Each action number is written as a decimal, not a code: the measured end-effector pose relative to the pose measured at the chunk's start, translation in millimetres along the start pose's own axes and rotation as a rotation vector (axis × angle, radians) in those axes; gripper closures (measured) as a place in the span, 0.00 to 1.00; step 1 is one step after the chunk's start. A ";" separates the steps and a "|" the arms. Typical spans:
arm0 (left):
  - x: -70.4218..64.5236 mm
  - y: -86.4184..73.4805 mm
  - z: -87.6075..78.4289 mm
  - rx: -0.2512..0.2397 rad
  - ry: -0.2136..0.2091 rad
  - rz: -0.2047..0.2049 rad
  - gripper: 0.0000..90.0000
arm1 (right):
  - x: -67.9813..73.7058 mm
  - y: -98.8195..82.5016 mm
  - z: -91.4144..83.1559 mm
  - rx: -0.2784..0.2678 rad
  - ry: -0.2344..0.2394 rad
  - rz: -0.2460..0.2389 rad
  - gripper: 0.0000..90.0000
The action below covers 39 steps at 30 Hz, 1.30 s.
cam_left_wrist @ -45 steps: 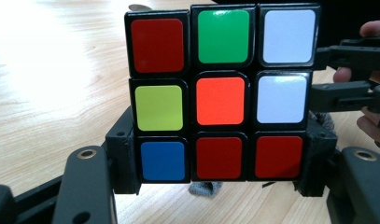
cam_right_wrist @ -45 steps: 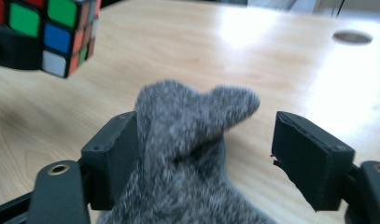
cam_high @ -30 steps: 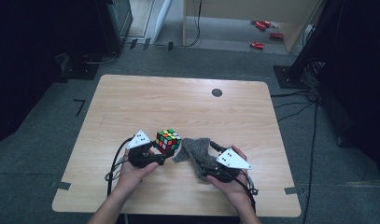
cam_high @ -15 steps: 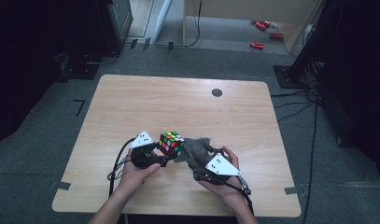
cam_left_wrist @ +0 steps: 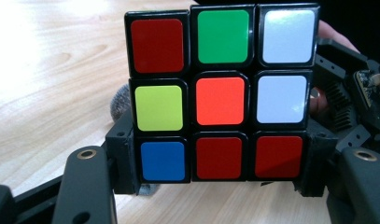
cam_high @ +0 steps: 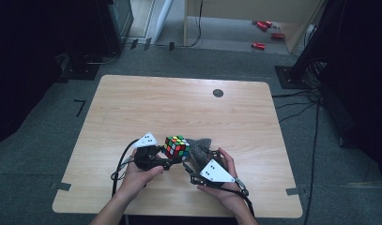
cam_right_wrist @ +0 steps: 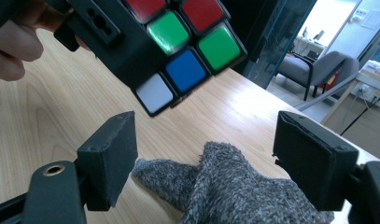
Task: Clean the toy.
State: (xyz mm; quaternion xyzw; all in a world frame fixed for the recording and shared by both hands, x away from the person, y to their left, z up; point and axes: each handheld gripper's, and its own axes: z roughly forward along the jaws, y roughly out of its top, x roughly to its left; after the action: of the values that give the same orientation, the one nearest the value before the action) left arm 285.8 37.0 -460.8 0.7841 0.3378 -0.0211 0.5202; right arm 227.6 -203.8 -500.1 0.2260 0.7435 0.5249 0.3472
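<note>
Cube: the scrambled, multicoloured plastic puzzle cube (cam_high: 177, 146) is being held up over the near middle of the worktop, its lower layer sitting between the left claw's jaws.
Cloth: the crumpled grey knitted cloth (cam_high: 200, 149) is lying on the worktop, just to the right of the cube and touching or nearly touching it; in the right gripper view the cube is hanging above and to the left of it.
Left claw: the left claw (cam_left_wrist: 220, 175) is gripping the cube by two opposite sides, jaws pressing on its bottom row.
Right claw: the right claw (cam_right_wrist: 204, 158) is standing with jaws apart, having just been opening, the cloth's peak rising between them untouched.
Deciding relation: the cloth is lying straight ahead of and below the right claw, so I judge that hand the nearer one for taking it.
Worktop: the light wooden worktop (cam_high: 179, 103) is carrying a small dark round disc (cam_high: 218, 93) at its far side.
</note>
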 end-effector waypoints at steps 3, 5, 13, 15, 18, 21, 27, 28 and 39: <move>-0.6 0.6 2.1 0.019 -0.020 -0.002 0.39 | 0.4 0.2 -0.2 -0.009 -0.002 -0.007 0.24; -1.2 1.5 3.3 0.034 -0.032 -0.005 0.39 | 0.8 0.2 -0.2 -0.018 0.002 -0.018 0.24; -3.3 4.4 5.7 0.064 -0.072 -0.017 0.39 | 4.2 -0.6 1.2 -0.045 0.000 -0.059 0.24; -3.1 4.3 6.5 0.068 -0.077 -0.024 0.39 | 4.3 -0.6 1.4 -0.049 0.000 -0.064 0.24; -3.6 4.7 7.3 0.079 -0.100 -0.027 0.39 | 5.1 -0.3 0.9 -0.058 0.003 -0.076 0.25; -3.9 5.1 8.1 0.088 -0.118 -0.031 0.39 | 5.8 0.1 0.6 -0.068 0.002 -0.087 0.27; -0.1 5.2 10.6 0.112 -0.159 -0.065 0.39 | 8.5 0.0 0.3 -0.082 0.012 -0.114 0.33; 0.5 5.3 10.7 0.114 -0.163 -0.069 0.39 | 8.9 0.1 0.3 -0.083 0.010 -0.119 0.33; 6.1 4.8 13.2 0.160 -0.237 -0.116 0.39 | 10.9 -1.7 0.6 -0.073 0.016 -0.182 0.34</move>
State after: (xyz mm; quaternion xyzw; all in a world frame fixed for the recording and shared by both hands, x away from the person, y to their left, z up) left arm 297.3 28.1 -465.3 0.7942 0.3159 -0.1704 0.4904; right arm 221.0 -196.4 -504.8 0.1406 0.7440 0.5196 0.3957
